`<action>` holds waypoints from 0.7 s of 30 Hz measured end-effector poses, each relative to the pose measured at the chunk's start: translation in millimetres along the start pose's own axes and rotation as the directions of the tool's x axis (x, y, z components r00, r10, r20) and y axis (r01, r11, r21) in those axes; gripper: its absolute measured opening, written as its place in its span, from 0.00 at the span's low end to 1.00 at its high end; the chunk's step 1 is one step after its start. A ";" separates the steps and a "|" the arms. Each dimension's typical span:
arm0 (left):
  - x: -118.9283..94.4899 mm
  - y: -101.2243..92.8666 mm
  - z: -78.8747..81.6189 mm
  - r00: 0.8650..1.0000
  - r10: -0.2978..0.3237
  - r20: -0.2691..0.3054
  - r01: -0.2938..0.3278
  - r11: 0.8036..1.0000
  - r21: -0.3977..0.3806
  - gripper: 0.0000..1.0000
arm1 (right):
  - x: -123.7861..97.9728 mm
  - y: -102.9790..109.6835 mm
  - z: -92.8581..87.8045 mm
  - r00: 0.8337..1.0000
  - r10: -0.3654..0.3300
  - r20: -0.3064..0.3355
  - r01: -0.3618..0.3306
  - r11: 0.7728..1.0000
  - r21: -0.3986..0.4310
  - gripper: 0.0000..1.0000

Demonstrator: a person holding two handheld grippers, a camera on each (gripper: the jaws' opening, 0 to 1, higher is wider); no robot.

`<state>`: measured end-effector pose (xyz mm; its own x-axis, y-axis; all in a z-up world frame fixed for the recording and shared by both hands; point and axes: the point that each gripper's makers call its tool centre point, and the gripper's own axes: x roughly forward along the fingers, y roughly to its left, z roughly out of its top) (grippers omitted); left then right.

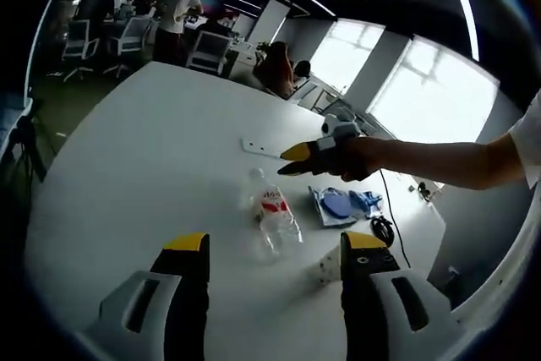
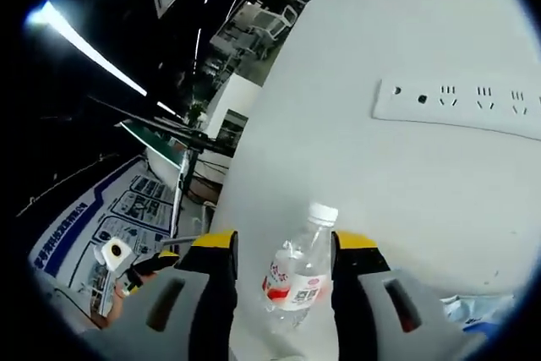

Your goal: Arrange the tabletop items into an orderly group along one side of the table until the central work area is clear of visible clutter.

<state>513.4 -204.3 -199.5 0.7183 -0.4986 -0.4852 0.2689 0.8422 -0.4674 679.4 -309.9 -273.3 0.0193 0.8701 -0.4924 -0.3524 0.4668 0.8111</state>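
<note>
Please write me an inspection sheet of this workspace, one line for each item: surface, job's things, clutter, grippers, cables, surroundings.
Surface: white table, mostly bare.
Job's things: clear water bottle lying on its side; white power strip flat on the table; blue items near the edge.
Clutter: nothing seen beyond these.
Grippers: left gripper open, short of the bottle; right gripper open, jaws either side of the bottle.
Cables: black cable running to the table edge.
Surroundings: office chairs, people, bright windows.
</note>
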 end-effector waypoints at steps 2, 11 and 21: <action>1.7 1.1 -2.1 1.000 -0.003 -0.001 0.003 1.000 -0.002 0.63 | 3.6 -1.8 -2.0 1.000 -0.003 -0.012 0.003 1.000 -0.004 0.41; 6.9 5.8 -7.4 1.000 -0.012 0.005 0.012 1.000 -0.012 0.62 | 21.1 -17.4 -6.2 0.998 0.003 -0.062 0.000 0.999 0.052 0.44; 13.8 9.9 -12.4 1.000 -0.022 0.008 0.022 0.999 -0.027 0.61 | 34.6 -30.4 -8.8 0.996 0.015 -0.091 -0.007 0.997 0.081 0.42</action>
<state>518.0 -205.4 -220.0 0.7170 -0.5157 -0.4690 0.2673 0.8248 -0.4982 682.5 -295.5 -317.7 -0.0712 0.8589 -0.5071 -0.2753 0.4718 0.8376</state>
